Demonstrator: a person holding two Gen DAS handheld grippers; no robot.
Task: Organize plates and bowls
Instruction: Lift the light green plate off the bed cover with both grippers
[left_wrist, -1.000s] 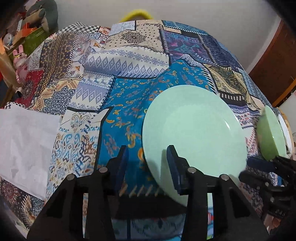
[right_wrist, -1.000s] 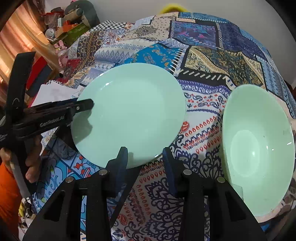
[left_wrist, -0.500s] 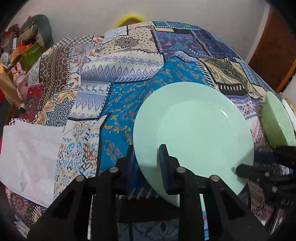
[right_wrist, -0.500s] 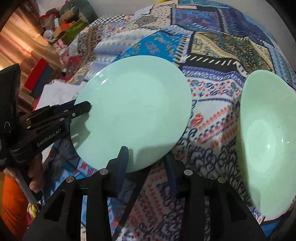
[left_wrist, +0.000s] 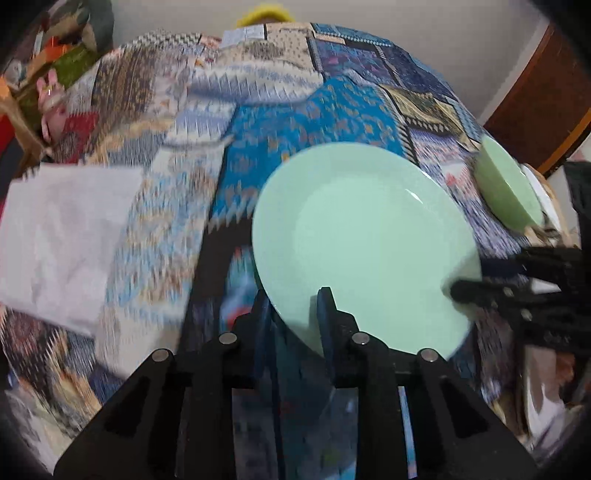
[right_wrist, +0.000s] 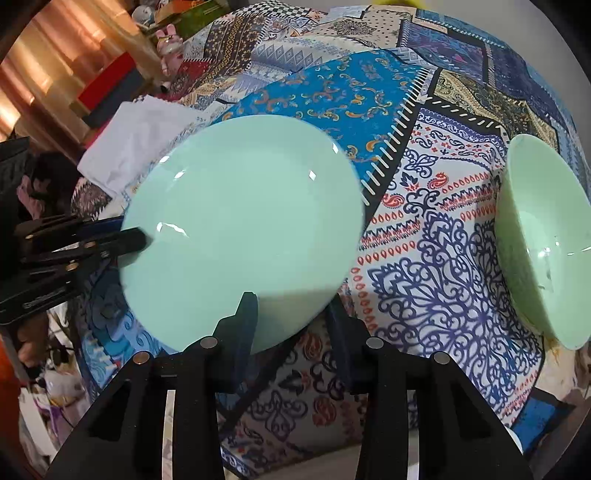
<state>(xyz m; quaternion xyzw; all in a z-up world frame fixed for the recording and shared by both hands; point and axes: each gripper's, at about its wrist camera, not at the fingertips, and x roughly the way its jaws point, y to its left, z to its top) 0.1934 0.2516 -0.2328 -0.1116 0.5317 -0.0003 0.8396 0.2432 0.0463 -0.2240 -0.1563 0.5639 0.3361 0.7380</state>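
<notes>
The patchwork cloth (right_wrist: 436, 206) is covering the whole table, and nothing on it is looking stacked or sorted yet. A white sheet of paper (left_wrist: 62, 236) is lying flat on the cloth toward its left side, apart from the dishes. The pale green plate (right_wrist: 240, 221) is being carried: it is sitting tilted above the cloth with its rim caught at two places, so the step in hand appears to be moving this plate toward a resting place that the views are not showing. The green bowl (right_wrist: 543, 240) is standing on the cloth well to the right of the plate, tipped so that its inside is facing the right-hand camera; it is waiting untouched. Beyond the bowl, in the left-hand view, a sliver of a white dish (left_wrist: 535, 184) is showing at the table's edge; whether it is a plate is not clear. The left tongs (left_wrist: 295, 314) are clenching the plate's near rim, one finger under and one over. The right tongs (right_wrist: 291, 317) are straddling the opposite rim, also gripping the plate as far as the pictures are showing. By this reading the task is barely under way: one plate lifted, the bowl and any other dish remaining to be placed
</notes>
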